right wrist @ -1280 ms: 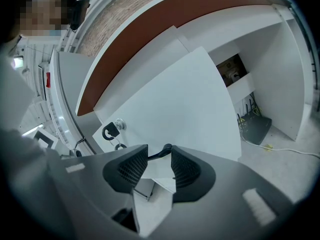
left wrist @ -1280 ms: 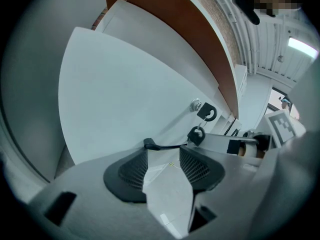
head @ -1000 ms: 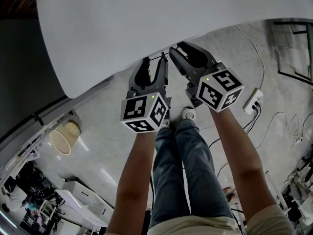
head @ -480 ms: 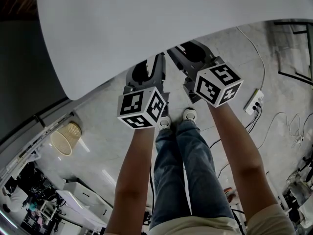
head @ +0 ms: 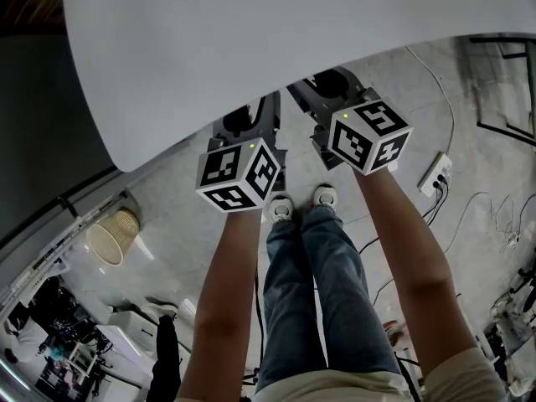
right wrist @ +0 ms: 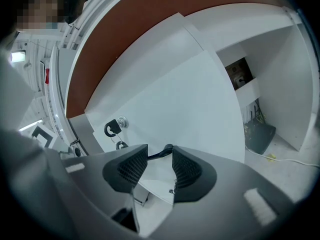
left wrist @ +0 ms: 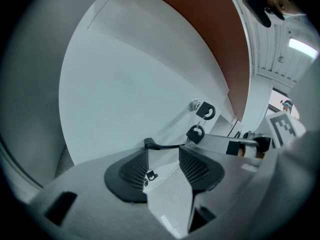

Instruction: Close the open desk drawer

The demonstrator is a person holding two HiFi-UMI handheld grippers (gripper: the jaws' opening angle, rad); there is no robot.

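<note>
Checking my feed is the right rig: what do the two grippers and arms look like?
The left gripper and right gripper are grey-bodied with dark textured-pad fingers. Each carries a white cube with black square markers and a small green light. No sleeves cover the forearms.

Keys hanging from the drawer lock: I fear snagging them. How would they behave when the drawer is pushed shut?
Probably loose: the lower key dangles on a ring from the upper key in the lock, so it likely swings and taps the drawer front. It looks light and unlikely to resist.

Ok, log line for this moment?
left hand-held gripper: open, tips at drawer handle | right hand-held gripper: open, at drawer handle | keys: in lock
</note>
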